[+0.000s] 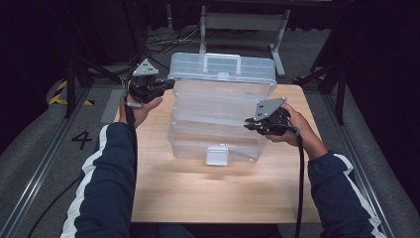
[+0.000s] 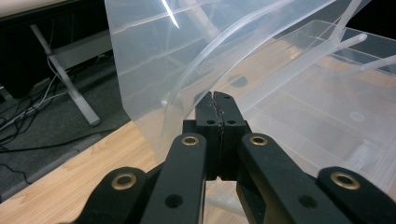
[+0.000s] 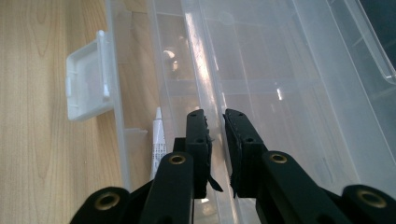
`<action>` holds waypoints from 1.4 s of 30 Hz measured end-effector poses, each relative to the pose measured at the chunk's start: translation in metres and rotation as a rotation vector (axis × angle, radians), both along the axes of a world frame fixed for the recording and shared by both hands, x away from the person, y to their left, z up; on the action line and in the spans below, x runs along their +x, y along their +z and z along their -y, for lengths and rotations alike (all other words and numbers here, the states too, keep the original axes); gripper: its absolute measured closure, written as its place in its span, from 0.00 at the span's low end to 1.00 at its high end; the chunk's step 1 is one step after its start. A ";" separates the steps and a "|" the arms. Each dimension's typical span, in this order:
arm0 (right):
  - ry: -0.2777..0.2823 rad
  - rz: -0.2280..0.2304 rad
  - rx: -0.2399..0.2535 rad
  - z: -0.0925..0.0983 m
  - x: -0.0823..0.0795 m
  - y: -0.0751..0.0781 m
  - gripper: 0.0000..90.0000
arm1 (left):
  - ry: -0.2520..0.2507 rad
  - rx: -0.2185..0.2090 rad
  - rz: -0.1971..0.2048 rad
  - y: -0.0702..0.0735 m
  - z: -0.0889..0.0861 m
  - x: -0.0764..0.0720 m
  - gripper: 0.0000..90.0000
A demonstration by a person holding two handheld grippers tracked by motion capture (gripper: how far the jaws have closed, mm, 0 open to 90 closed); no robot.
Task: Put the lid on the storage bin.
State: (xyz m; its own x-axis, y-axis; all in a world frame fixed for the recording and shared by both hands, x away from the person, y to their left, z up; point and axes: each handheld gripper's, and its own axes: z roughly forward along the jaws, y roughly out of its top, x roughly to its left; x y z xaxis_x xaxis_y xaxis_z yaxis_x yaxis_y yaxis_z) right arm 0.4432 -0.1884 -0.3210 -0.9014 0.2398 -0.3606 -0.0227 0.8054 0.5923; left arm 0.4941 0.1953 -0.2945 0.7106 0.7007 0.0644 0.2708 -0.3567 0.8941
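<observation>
Clear plastic organizer box, lid raised, on a light wood table over grey carpet; left gripper clamped on lid edge, right gripper narrowly parted around a box wall.

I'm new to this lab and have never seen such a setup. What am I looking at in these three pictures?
A person at a wooden table holds a hand-held tool with two black fingers in each hand. One camera looks down from above; the others ride on each tool. The left gripper is shut at the raised lid of a clear plastic box; whether it pinches the lid is unclear. The right gripper straddles the box's side wall, fingers slightly apart. A white latch hangs at the front, and a small tube lies inside.
</observation>
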 end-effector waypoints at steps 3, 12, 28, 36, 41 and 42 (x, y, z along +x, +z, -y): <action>-0.003 -0.004 0.001 0.001 -0.001 -0.001 0.89 | -0.007 -0.005 -0.005 -0.001 -0.002 -0.001 1.00; -0.016 -0.012 -0.007 0.002 -0.002 -0.001 0.88 | -0.022 -0.011 -0.013 -0.003 -0.005 -0.007 1.00; -0.029 -0.014 -0.022 0.006 -0.007 -0.004 0.87 | -0.047 -0.026 -0.019 -0.009 -0.008 -0.015 1.00; -0.044 -0.012 -0.015 0.011 -0.010 -0.006 0.85 | -0.058 -0.036 -0.016 -0.012 -0.008 -0.021 1.00; -0.057 -0.016 0.003 0.016 -0.012 -0.007 0.85 | -0.073 -0.038 -0.018 -0.015 -0.011 -0.024 1.00; -0.053 -0.015 0.006 0.017 -0.012 -0.007 0.85 | -0.072 -0.038 -0.017 -0.015 -0.011 -0.025 1.00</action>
State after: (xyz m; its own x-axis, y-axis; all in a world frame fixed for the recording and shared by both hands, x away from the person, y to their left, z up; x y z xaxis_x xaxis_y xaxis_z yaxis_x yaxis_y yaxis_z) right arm 0.4311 -0.2053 -0.3275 -0.8925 0.2896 -0.3458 0.0289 0.8019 0.5967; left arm 0.4691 0.2062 -0.3096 0.7598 0.6497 0.0262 0.2612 -0.3420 0.9027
